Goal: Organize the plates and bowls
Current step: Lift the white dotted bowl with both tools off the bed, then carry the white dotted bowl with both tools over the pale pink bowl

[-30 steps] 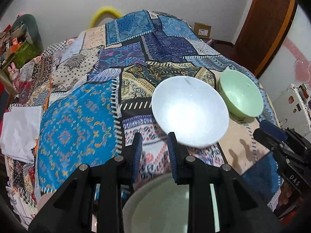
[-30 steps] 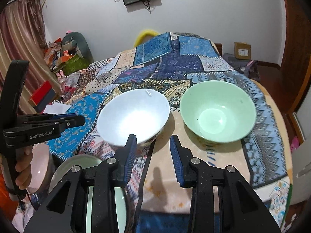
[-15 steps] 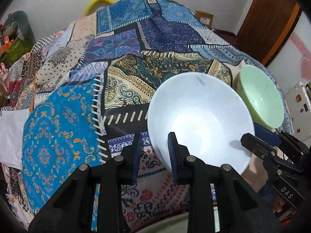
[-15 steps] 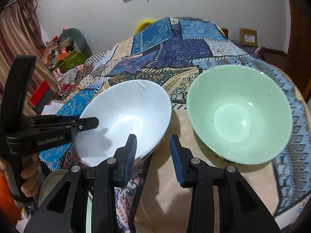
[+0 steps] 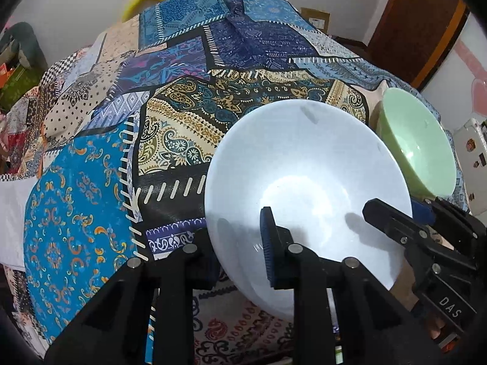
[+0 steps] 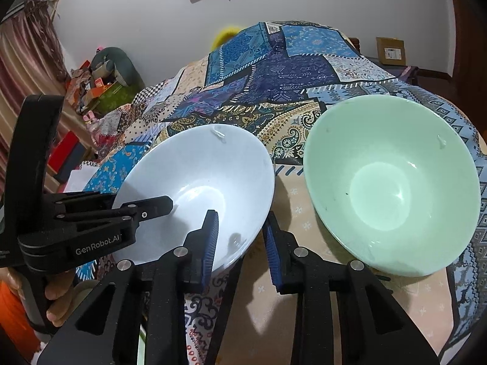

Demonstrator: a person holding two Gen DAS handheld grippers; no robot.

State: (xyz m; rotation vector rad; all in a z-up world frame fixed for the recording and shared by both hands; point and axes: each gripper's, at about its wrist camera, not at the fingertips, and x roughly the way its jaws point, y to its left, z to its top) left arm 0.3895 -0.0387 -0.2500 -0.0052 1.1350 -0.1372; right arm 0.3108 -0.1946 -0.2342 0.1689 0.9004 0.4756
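Note:
A white bowl [image 5: 304, 167] [image 6: 207, 164] sits on the patchwork cloth [image 5: 188, 115], and a pale green bowl [image 5: 417, 140] [image 6: 389, 188] stands just to its right. My left gripper [image 5: 237, 228] [image 6: 143, 203] grips the white bowl's near-left rim. One finger is inside and the other is under the outer wall, with the jaws closing tight. My right gripper [image 6: 240, 219] [image 5: 395, 210] straddles the same bowl's near-right rim. Its left pad hovers inside, its right pad sits beside the outer wall, and its jaws are closing. The green bowl is untouched.
A hand [image 6: 57, 292] holds the left gripper's handle. The cloth-covered surface falls away at the far side. A cardboard box [image 6: 391, 50] and a wooden door [image 5: 411, 24] lie beyond on the right. Cluttered shelves [image 6: 100, 91] stand at the left.
Both grippers have come forward and down onto the white bowl. Its rim now sits between each pair of jaws, and both pairs have narrowed a little.

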